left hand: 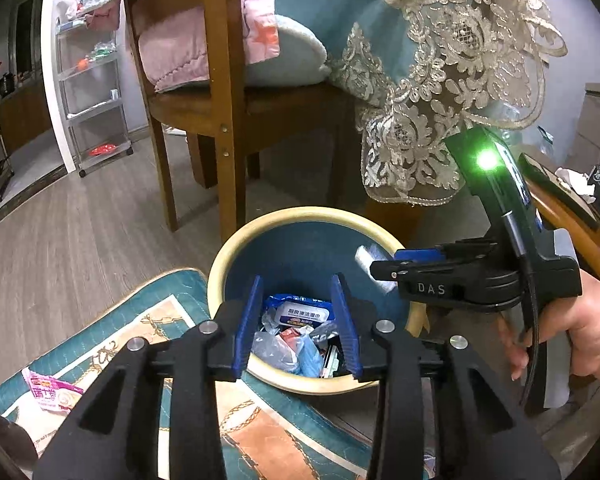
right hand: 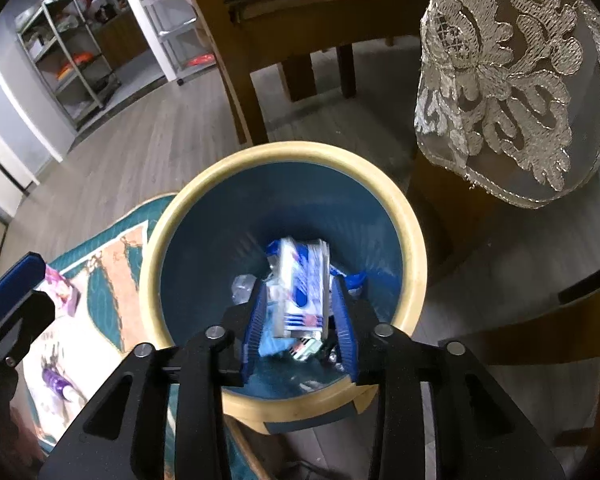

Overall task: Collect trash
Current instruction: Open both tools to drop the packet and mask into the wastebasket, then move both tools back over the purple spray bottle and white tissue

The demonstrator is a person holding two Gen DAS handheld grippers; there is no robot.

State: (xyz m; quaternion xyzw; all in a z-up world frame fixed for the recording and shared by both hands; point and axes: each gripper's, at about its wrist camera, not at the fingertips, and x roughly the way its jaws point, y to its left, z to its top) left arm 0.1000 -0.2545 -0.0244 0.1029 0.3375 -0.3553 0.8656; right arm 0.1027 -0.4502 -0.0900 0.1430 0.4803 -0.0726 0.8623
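Right gripper (right hand: 300, 312) over round blue bin w/ cream rim (right hand: 414, 248); blurred white-and-blue packet (right hand: 300, 284) between blue fingers, contact unclear, so grip could not be judged. Left gripper (left hand: 298, 324) parted, nothing held, above same bin. Pink wrapper (left hand: 52, 394) lay on teal patterned rug (left hand: 260, 432) nearby.

Blurred white-blue packet (right hand: 300, 284) between parted right tongs (right hand: 300, 320) above bin (right hand: 414, 264).

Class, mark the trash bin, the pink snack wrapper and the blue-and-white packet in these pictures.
trash bin (right hand: 414, 248), right wrist view, cream rim.
pink snack wrapper (left hand: 54, 394), left wrist view, wrapper's middle.
blue-and-white packet (right hand: 300, 288), right wrist view, front face.
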